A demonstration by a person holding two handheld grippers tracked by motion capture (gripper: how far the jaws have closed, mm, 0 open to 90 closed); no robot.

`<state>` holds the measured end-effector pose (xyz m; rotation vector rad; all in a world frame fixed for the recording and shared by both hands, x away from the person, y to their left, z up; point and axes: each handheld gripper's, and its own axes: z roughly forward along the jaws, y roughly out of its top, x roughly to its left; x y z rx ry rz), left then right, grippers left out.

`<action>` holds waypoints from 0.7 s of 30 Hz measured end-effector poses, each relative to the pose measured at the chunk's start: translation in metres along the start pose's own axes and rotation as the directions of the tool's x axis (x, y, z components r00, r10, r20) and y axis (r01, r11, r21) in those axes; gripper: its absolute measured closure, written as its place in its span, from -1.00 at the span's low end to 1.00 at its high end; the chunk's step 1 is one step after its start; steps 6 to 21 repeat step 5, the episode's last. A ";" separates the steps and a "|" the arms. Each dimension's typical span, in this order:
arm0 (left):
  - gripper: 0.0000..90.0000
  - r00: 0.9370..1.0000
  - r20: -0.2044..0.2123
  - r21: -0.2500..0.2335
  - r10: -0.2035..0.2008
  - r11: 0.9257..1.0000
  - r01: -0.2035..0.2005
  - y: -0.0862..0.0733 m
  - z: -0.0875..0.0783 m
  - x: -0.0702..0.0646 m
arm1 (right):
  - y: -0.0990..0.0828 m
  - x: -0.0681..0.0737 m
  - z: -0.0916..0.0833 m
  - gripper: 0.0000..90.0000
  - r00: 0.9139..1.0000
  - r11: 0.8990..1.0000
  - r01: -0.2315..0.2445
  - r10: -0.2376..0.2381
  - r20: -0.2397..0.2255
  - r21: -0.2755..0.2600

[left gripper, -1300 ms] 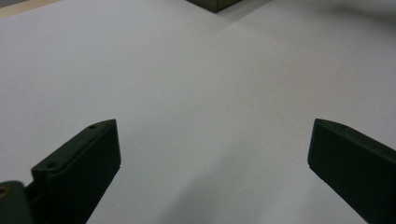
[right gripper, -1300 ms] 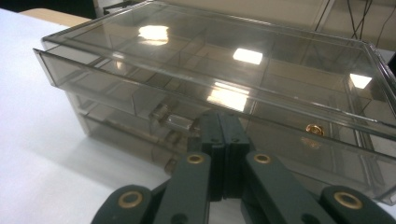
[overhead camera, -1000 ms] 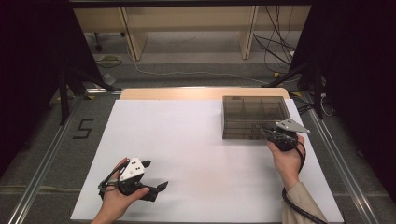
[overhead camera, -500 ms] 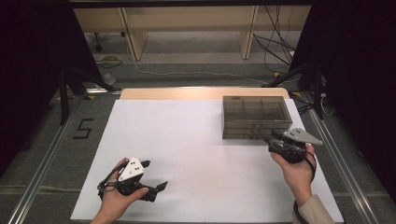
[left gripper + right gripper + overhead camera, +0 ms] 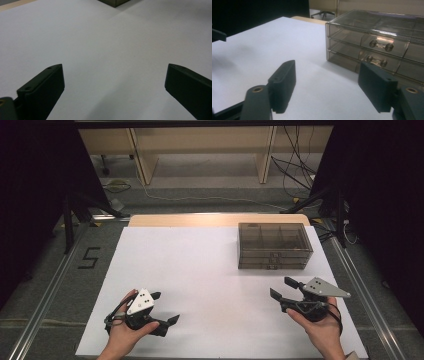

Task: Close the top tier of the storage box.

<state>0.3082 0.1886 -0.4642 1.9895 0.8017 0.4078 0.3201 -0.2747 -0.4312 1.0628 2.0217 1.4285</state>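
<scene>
White bench (image 5: 210, 270) carries a smoky drawer box (image 5: 274, 245) at its far right corner, drawers shut. Near the right edge, the right tool (image 5: 283, 289) has just been opening, empty; the left tool (image 5: 164, 309) rests spread, empty, by the near left corner. Judging by this, a drawer step looks finished; the next grasp calls for aiming at a handle (image 5: 381, 45).

The surface (image 5: 210, 285) is a white sheet that covers nearly the whole top; a strip of bare pale wood (image 5: 180, 220) shows along its far edge. On the white, in the far right corner, stands a smoky see-through drawer box (image 5: 274, 245), its back near the wood strip and its right side close to the sheet's right edge. It has stacked drawers, their small round-ended pulls (image 5: 381, 45) facing the near side; the top is split into compartments. From the left gripper view a corner of the box (image 5: 114, 2) shows at the top edge, above plain white.
</scene>
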 end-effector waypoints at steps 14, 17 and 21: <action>-0.95 1.000 0.000 -0.003 -0.005 1.000 0.005 0.000 0.000 0.001 | -0.001 0.000 0.000 -0.50 1.000 1.000 -0.001 0.001 -0.027 -0.003; -0.95 1.000 0.000 -0.003 -0.005 1.000 0.005 0.000 0.000 0.001 | -0.001 0.000 0.000 -0.50 1.000 1.000 -0.001 0.001 -0.027 -0.003; -0.95 1.000 0.000 -0.003 -0.005 1.000 0.005 0.000 0.000 0.001 | -0.001 0.000 0.000 -0.50 1.000 1.000 -0.001 0.001 -0.027 -0.003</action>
